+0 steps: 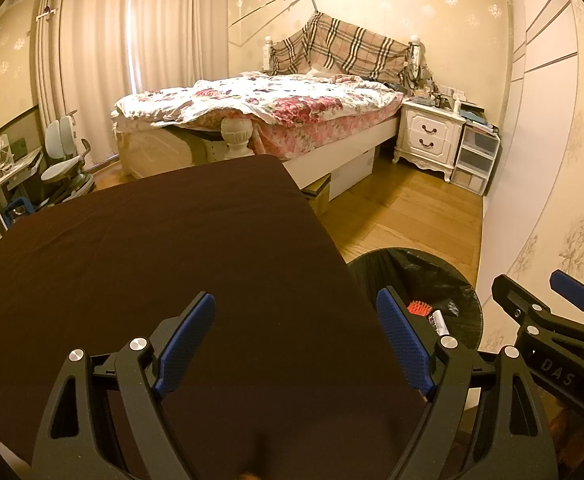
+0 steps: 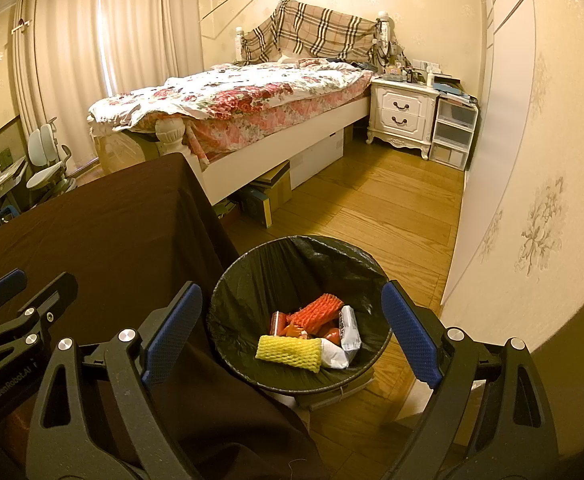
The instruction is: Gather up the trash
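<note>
A round bin [image 2: 251,264] lined with a black bag stands on the wood floor beside the table. Inside it lie a yellow foam net [image 2: 287,351], an orange foam net [image 2: 319,309], a white wrapper [image 2: 350,328] and red packets [image 2: 279,323]. My right gripper [image 2: 292,330] hangs above the bin, open, nothing between its blue pads. My left gripper [image 1: 296,344] is open over the brown tablecloth [image 1: 151,248], empty. From the left wrist view the bin [image 1: 468,300] shows at the table's right edge, with the right gripper's fingers [image 1: 572,296] beyond it.
The table's brown cloth [image 2: 111,232] hangs down next to the bin. A bed [image 2: 251,96] with a floral quilt stands behind, boxes [image 2: 271,196] under it. A white nightstand [image 2: 402,116] and plastic drawers [image 2: 452,132] sit by the right wall. An office chair [image 1: 63,160] and desk are far left.
</note>
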Demonstrator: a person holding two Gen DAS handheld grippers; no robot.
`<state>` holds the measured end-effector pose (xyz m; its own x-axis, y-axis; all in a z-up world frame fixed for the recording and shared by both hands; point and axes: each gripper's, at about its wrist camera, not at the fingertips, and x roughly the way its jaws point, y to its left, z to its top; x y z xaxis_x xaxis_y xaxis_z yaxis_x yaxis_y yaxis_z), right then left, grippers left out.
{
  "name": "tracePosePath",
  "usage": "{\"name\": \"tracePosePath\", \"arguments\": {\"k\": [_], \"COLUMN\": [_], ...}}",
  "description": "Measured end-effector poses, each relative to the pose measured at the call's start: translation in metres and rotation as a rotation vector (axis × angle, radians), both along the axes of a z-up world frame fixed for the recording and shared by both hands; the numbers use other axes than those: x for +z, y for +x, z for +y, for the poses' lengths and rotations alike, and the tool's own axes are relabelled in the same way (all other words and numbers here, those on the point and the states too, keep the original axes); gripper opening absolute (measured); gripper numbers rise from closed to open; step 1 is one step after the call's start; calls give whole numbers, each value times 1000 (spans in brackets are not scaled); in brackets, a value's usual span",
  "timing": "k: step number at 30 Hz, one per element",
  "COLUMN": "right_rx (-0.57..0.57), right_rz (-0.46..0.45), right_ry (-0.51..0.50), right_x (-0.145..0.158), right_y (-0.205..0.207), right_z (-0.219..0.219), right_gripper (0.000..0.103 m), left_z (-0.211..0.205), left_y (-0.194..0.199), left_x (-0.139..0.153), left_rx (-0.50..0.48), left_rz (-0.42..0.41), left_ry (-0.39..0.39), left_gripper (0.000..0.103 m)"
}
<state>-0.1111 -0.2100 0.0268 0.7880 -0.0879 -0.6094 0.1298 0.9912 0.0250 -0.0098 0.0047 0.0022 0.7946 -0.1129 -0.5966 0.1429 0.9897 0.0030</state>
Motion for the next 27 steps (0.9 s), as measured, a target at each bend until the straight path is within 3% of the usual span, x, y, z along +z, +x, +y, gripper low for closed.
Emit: {"name": "tracePosePath", "arguments": {"k": [20, 27], "right_rx": [2, 23], "right_rz": [3, 15], "right_ry": [7, 7], "right_x": [1, -4], "right_y": [-1, -1], "right_z": [2, 14], "right_gripper": [89, 89], "left_z": [-11, -3], "left_y": [-8, 2], "left_x": [-11, -10], "left_rx": [-26, 3], "left_rz": [-23, 9], "left_ry": [26, 7], "left_gripper": [82, 83]}}
